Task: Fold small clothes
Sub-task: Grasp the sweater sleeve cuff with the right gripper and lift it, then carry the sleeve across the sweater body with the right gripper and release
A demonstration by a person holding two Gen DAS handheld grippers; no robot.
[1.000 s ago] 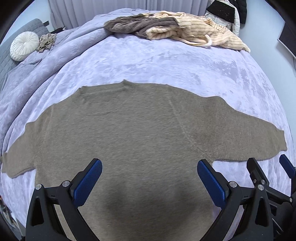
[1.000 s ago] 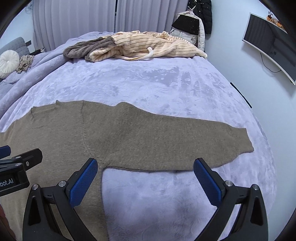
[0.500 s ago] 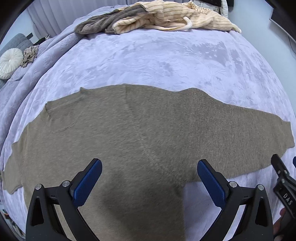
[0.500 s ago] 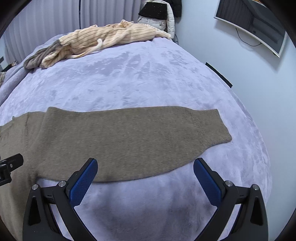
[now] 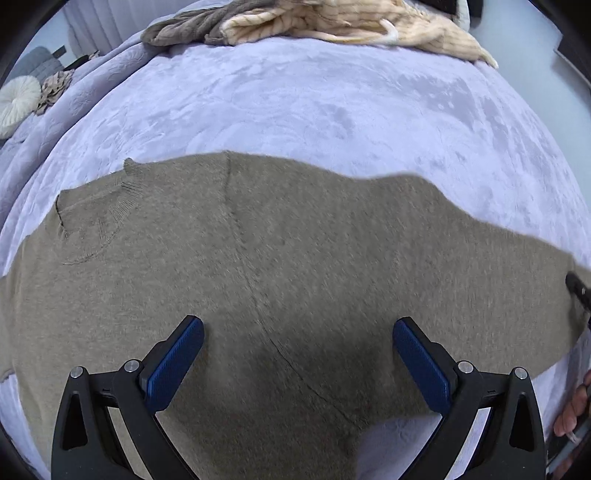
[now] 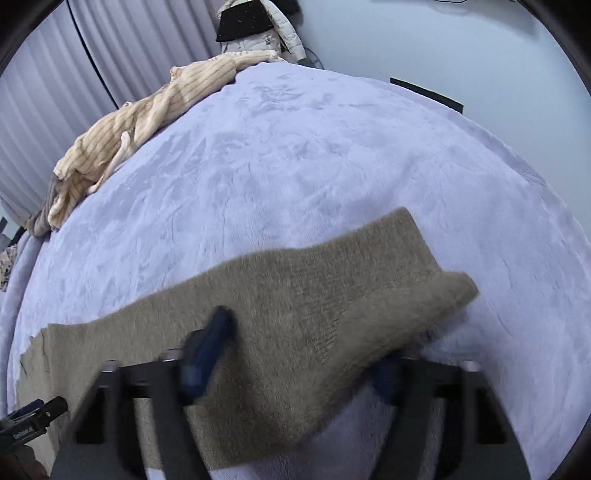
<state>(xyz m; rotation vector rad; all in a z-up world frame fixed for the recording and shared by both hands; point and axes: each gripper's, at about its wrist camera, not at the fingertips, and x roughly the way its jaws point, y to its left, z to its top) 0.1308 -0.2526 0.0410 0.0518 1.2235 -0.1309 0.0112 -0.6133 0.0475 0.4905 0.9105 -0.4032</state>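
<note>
So the right gripper (image 6: 299, 354) is closing on the sleeve of the olive-brown knitted sweater (image 5: 280, 280). Its blue-padded fingers (image 6: 212, 343) are blurred in the right wrist view, with the sleeve fabric between them: one sits on top of the knit, the other is mostly tucked under the fold. Whether the pads are actually pinching the cloth is hard to tell through the blur, but the sleeve end is bunched and lifted off the bed there, cuff curled over.

The left gripper (image 5: 297, 354) is wide open, blue pads (image 5: 173, 363) well apart, hanging above the sweater's body near the armpit seam and holding nothing. Can't tell if the tips touch the knit.

The sweater itself lies spread flat on the lavender plush bedspread (image 5: 314, 110), neck opening toward the left of the left wrist view, one sleeve stretched out to the right. The knit looks smooth, with a seam line running diagonally down the shoulder.

A heap of cream striped and grey-brown clothes (image 5: 314, 18) sits at the far edge of the bed, well apart from the sweater. A round white pleated cushion (image 5: 16, 101) is off at the left.
</note>
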